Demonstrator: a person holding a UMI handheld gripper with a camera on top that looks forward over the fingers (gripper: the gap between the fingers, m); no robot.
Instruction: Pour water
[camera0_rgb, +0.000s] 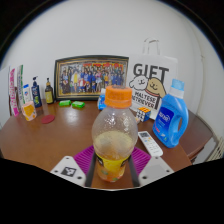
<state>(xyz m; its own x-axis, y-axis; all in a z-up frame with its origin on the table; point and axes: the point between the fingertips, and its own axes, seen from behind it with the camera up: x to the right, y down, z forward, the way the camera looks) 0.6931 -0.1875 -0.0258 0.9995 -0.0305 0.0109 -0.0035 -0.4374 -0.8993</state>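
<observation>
Bottle (113, 135), clear plastic with an orange cap and some orange-yellow liquid in its lower part, stands upright between the gripper's (112, 168) two fingers, whose purple pads (84, 160) press its base on either side, so the gripper grasps it. It is over a wooden table (45, 140). Just right lies a remote control (149, 143), and beyond it a blue detergent jug (170, 115). Far behind stand a framed group photo (90, 76) and a white gift bag (146, 85). Small bottles (35, 95) cluster at the far left.
</observation>
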